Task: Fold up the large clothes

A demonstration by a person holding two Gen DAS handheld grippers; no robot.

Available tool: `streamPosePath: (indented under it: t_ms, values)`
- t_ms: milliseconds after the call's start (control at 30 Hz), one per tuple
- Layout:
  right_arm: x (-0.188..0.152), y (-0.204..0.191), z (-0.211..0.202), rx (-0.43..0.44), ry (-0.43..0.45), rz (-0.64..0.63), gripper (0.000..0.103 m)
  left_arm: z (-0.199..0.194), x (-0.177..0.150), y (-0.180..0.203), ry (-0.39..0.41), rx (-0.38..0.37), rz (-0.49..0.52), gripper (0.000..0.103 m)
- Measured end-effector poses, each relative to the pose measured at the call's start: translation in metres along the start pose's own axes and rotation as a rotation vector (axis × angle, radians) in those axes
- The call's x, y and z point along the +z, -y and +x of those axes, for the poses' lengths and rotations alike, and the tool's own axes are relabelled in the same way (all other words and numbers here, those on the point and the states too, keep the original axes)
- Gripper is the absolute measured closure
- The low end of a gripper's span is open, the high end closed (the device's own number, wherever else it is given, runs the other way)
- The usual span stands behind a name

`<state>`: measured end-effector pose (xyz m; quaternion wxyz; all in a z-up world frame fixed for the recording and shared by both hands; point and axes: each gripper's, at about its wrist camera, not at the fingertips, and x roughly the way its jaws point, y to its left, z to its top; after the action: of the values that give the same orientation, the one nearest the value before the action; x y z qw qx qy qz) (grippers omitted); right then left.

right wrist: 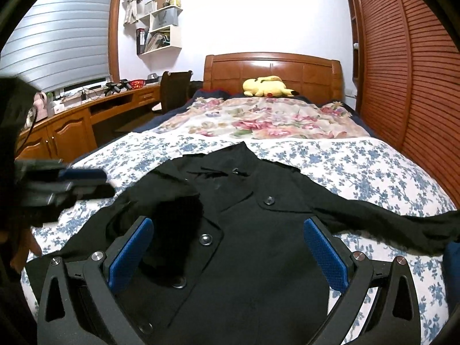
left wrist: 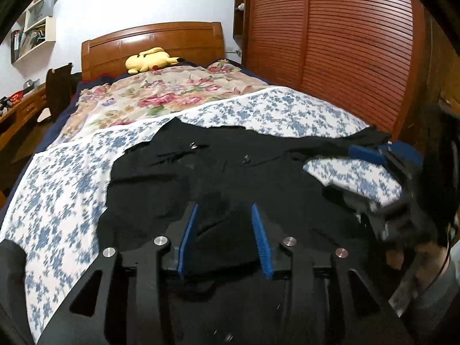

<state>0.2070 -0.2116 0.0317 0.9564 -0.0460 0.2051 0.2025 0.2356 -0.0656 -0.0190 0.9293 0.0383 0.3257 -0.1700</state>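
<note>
A black buttoned coat (right wrist: 253,230) lies spread on the blue-flowered sheet (right wrist: 359,166) of the bed; it also shows in the left wrist view (left wrist: 187,178). One sleeve (right wrist: 388,218) stretches to the right. My right gripper (right wrist: 230,224) is open wide, its blue pads (right wrist: 325,256) on either side of the coat's front, just above it. My left gripper (left wrist: 224,207) is open over the coat's near part, with nothing between its pads. It shows blurred at the left of the right wrist view (right wrist: 86,181). The right gripper shows blurred in the left wrist view (left wrist: 371,155) beside the sleeve end.
A floral quilt (right wrist: 258,118) and a yellow plush toy (right wrist: 267,86) lie toward the wooden headboard (right wrist: 273,66). A slatted wardrobe (right wrist: 417,72) runs along the right. A desk (right wrist: 72,120) and chair (right wrist: 175,86) stand left of the bed.
</note>
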Motion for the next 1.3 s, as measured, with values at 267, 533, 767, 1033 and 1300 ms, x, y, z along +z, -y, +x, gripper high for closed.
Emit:
streamPosePath:
  t_ms: [267,533,767,1033,1300]
  values:
    - [-0.001,-0.023,0.029,0.098,-0.037,-0.029,0.0,-0.029,-0.044,-0.041,0.016,0.089,-0.062,0.046]
    - [0.001,-0.056,0.069,0.234,-0.093,-0.072,0.003,-0.047,-0.081,-0.085,0.039,0.178,-0.133,0.044]
    - [-0.004,-0.078,0.11,0.35,-0.191,-0.106,0.039,-0.059,-0.098,-0.107,0.046,0.212,-0.157,0.044]
    - [-0.009,-0.08,0.147,0.305,-0.284,-0.144,0.069,-0.063,-0.108,-0.124,0.045,0.228,-0.194,0.044]
    - [0.0,-0.073,0.14,0.303,-0.214,-0.149,0.1,-0.06,-0.105,-0.116,0.054,0.213,-0.182,0.044]
